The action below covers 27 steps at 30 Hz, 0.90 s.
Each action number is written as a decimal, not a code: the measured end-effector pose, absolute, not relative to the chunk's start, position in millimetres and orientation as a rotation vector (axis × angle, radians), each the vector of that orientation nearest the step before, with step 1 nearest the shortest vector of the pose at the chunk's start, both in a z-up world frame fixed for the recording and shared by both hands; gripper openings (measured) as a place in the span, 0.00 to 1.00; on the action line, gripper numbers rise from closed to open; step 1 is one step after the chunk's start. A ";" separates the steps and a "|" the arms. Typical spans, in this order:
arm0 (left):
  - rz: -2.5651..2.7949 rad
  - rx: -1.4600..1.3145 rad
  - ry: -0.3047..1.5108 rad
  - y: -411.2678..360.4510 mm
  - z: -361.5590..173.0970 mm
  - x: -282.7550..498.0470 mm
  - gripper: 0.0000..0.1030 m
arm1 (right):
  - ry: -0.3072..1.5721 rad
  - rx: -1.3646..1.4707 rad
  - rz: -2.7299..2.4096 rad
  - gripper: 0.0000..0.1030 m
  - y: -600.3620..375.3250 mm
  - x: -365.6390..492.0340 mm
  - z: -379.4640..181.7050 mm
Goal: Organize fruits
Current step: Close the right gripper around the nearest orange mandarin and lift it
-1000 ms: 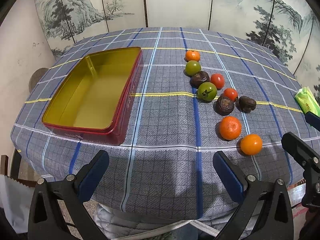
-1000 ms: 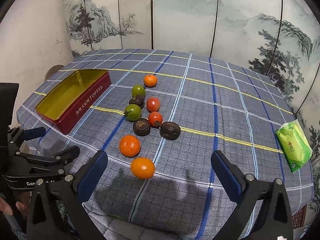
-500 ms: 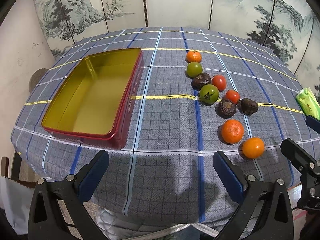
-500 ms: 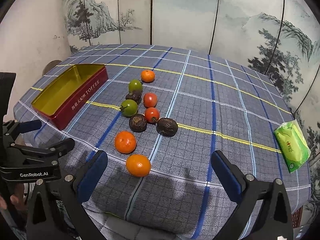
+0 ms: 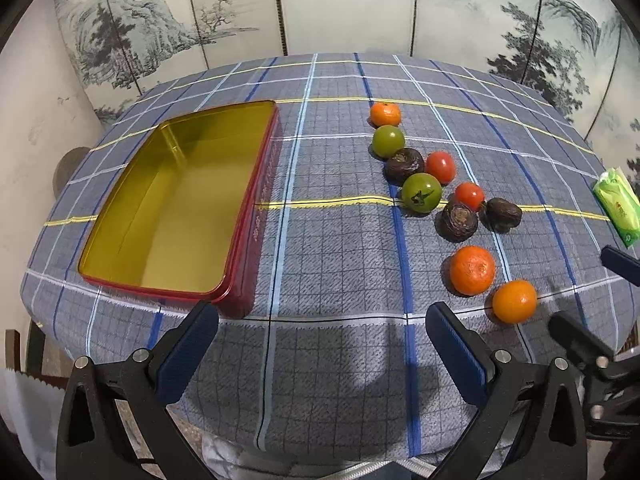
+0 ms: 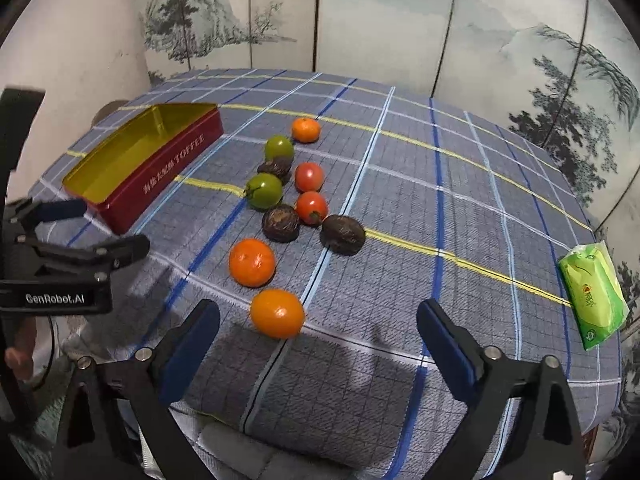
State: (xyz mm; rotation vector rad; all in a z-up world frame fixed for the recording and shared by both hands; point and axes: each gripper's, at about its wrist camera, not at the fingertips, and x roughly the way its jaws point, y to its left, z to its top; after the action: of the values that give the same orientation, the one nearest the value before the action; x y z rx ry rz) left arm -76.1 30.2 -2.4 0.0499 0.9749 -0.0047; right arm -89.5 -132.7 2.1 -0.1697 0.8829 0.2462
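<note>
A red tin (image 5: 244,240) with a gold inside lies open and empty on the left of the checked cloth; its lettered side wall (image 6: 160,172) faces the right wrist view. Right of it lies a loose row of fruits: three oranges, two green tomatoes (image 5: 421,192), two red tomatoes (image 5: 440,166) and three dark wrinkled fruits (image 5: 456,220). My left gripper (image 5: 322,344) hangs open over the near cloth edge with nothing in it. My right gripper (image 6: 318,328) is wide and its jaws are closing. The nearest orange (image 6: 277,313) lies just ahead of its left finger, untouched.
A green packet (image 6: 592,292) lies at the table's right edge. A painted folding screen stands behind the table. Each gripper shows in the other's view: the right one (image 5: 596,296) at the right edge, the left one (image 6: 96,228) at the left near the tin.
The right gripper's fingers stand a touch closer together. Both views have shifted only slightly, and no fruit has moved.
</note>
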 end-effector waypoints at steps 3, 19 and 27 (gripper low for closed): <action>-0.021 0.070 0.975 26.8 -4.0 -72.8 0.99 | 0.906 -0.189 0.252 0.91 -128.8 -86.2 -4.8; -0.070 0.085 1.020 21.9 -19.6 -53.6 0.90 | 1.013 -0.200 0.332 0.61 -112.9 -62.3 -34.7; -0.078 0.092 1.031 20.3 -25.1 -47.2 0.90 | 1.076 -0.192 0.383 0.37 -105.5 -55.2 -48.3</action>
State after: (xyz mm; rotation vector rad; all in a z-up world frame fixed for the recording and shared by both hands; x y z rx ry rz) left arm -47.2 20.3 -25.1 0.0916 1.0307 -0.0778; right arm -55.2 -105.5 -48.3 -0.1917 1.0761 0.3827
